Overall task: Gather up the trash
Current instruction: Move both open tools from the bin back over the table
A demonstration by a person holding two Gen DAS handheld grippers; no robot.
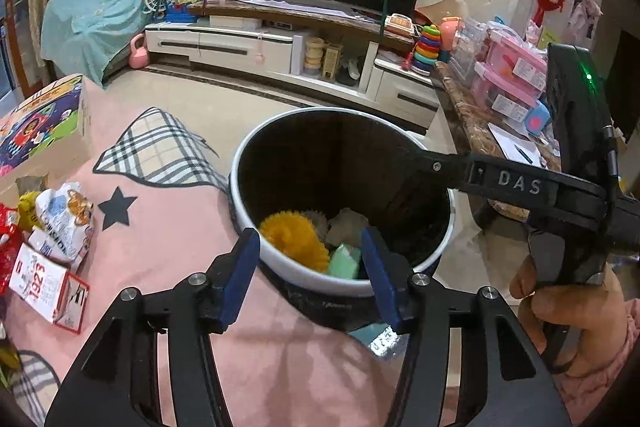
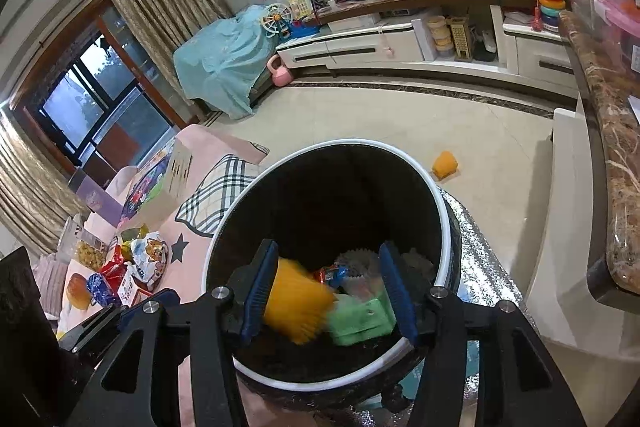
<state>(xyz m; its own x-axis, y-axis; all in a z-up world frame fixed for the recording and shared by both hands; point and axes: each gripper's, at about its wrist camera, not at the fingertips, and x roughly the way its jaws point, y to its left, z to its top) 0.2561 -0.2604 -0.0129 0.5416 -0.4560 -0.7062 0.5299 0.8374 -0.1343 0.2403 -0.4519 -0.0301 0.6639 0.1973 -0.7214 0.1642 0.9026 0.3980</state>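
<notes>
Left wrist view: my left claw (image 1: 312, 267) hangs released over the near rim of the bin (image 1: 280, 269), jaws spread and nothing between them.
Right wrist view: my right claw (image 2: 328, 291) is also spread wide above the bin mouth; the yellow ribbed piece (image 2: 298, 301) and green carton (image 2: 360, 315) show blurred between its jaws. I judge them lying loose in the bin, not gripped.
Trash remaining: a heap of snack bags (image 1: 66, 223) and a red-and-white box (image 1: 48, 283) on the pink surface (image 1: 168, 239), well left of the left claw and apart from the bin.
Handling, my judgement: the bags look light, crinkly and slippery, so pinch a folded edge; the box looks stiffer, so take it across its narrow sides.
Stray item: an orange cup (image 2: 445, 165) lies on the floor beyond the bin.
</notes>
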